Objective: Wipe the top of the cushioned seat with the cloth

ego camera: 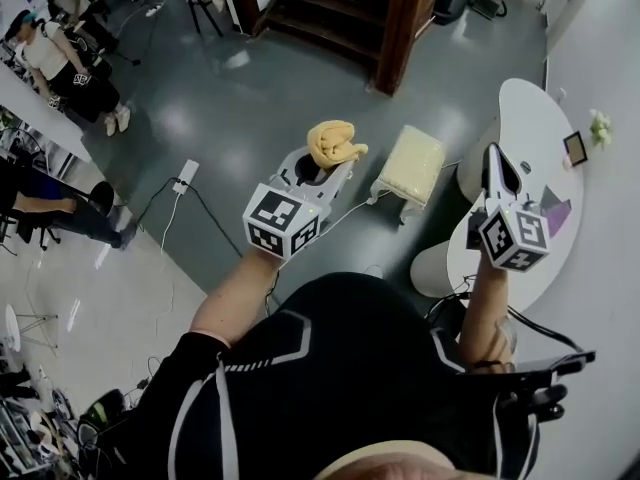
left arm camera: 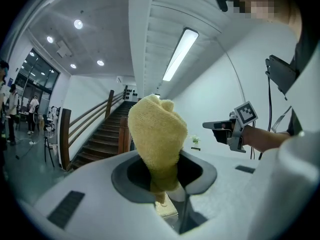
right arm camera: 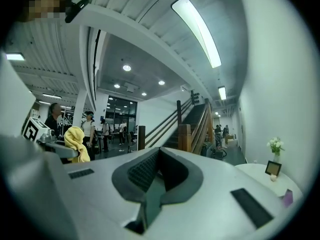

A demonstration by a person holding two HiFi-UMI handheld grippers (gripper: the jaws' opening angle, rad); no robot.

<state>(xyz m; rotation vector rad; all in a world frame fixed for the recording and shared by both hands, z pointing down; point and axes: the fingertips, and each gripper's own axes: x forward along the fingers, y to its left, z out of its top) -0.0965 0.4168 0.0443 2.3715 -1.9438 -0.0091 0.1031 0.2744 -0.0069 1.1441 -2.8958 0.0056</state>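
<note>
A bunched yellow cloth [ego camera: 335,143] sticks up out of my left gripper [ego camera: 318,166], whose jaws are shut on it; in the left gripper view the cloth [left arm camera: 156,139] fills the space between the jaws. The cushioned seat [ego camera: 410,166], a small stool with a pale yellow top, stands on the grey floor just right of the cloth and below it. My right gripper [ego camera: 497,160] is held up over the white table, jaws shut with nothing between them [right arm camera: 152,184]. It also shows in the left gripper view as the right gripper [left arm camera: 212,126].
A round white table [ego camera: 530,138] at the right carries a small picture frame [ego camera: 575,148] and a flower pot [ego camera: 600,128]. A wooden staircase [ego camera: 335,8] rises beyond the stool. A power strip and cable [ego camera: 185,178] lie on the floor at the left. People stand at far left [ego camera: 60,63].
</note>
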